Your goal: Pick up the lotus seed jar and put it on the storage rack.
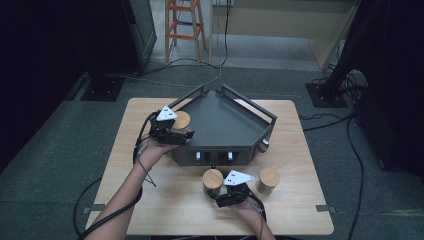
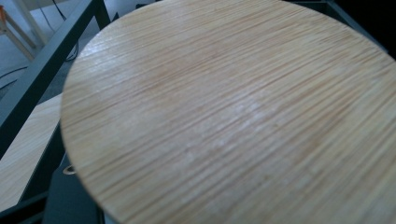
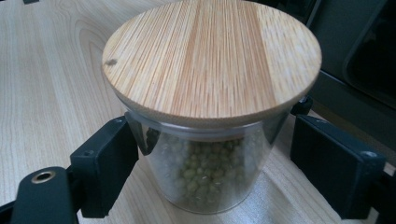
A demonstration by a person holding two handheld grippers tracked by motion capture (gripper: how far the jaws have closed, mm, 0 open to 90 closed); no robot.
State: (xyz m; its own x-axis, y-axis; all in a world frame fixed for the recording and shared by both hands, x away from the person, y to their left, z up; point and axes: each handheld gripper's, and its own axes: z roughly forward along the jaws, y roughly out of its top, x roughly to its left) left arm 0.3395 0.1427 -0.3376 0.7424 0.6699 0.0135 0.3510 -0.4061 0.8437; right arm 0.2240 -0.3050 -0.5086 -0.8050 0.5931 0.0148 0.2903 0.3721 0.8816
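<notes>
A glass jar with a round wooden lid (image 1: 181,120) is held at the left rim of the dark metal tray (image 1: 225,125), and my left gripper (image 1: 180,132) is shut on it. Its lid (image 2: 224,112) lies close under the left gripper view, hiding the jaws. A second jar (image 1: 213,179) stands on the table in front of the tray. This jar (image 3: 210,168) is clear glass with green beans inside and a wooden lid. My right gripper (image 3: 212,135) is open around it: the left pad (image 3: 119,154) is at the glass, the right pad (image 3: 327,158) a little off.
A third wooden-lidded jar (image 1: 269,180) stands to the right of my right gripper (image 1: 217,192). The tray has raised rails (image 2: 42,79) and a front wall with knobs (image 1: 263,145). Cables trail over the wooden table (image 1: 165,200). A ladder (image 1: 185,25) stands on the floor beyond.
</notes>
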